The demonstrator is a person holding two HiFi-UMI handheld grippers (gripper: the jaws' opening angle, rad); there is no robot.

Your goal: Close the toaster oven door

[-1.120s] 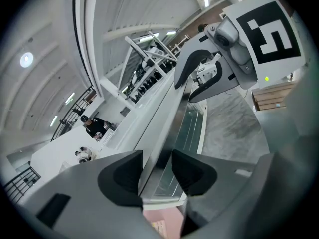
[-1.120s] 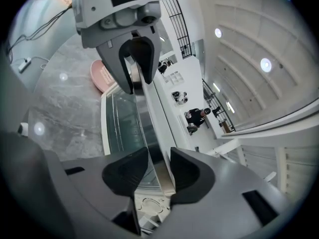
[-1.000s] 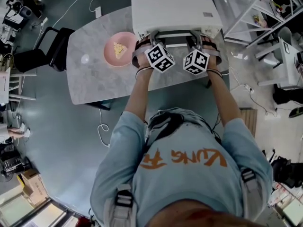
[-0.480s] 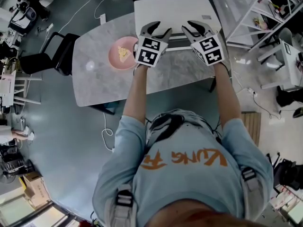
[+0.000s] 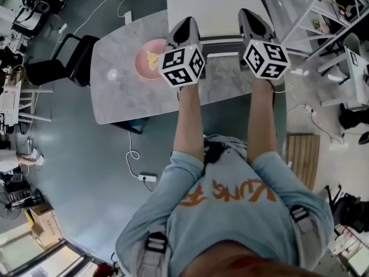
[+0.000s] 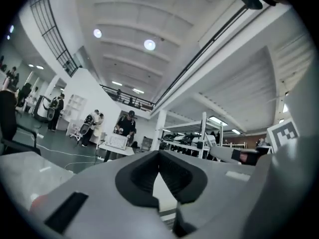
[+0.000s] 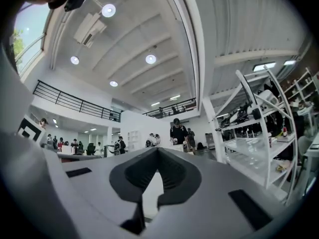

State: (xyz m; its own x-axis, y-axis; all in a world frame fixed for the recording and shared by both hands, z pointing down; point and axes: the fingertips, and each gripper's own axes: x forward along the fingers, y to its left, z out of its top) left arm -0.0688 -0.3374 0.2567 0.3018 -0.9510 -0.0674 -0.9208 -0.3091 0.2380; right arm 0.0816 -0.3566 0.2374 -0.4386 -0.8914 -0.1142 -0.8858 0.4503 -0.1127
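Observation:
The white toaster oven [image 5: 214, 10] stands at the back of the marble table [image 5: 132, 94]. Only a narrow strip of its front with the handle bar [image 5: 222, 39] shows between my two grippers, and no door leaf juts out over the table. My left gripper [image 5: 184, 25] and right gripper [image 5: 249, 13] are lifted off the oven, side by side above its front edge, tilted up toward the head camera. The left gripper [image 6: 159, 154] is shut with nothing between its jaws. The right gripper [image 7: 157, 151] is shut and empty too. Both gripper views look up at the hall and ceiling.
A pink plate [image 5: 151, 59] with a bit of yellow food sits left of the oven. A black chair [image 5: 57, 65] stands off the table's left end. White shelving [image 5: 314, 10] is on the right. A cable and power strip [image 5: 144, 176] lie on the floor.
Both grippers have left the oven's front, risen toward the head camera and tilted upward. Their jaws, open half a second ago, have shut. The door leaf seen earlier no longer sticks out.

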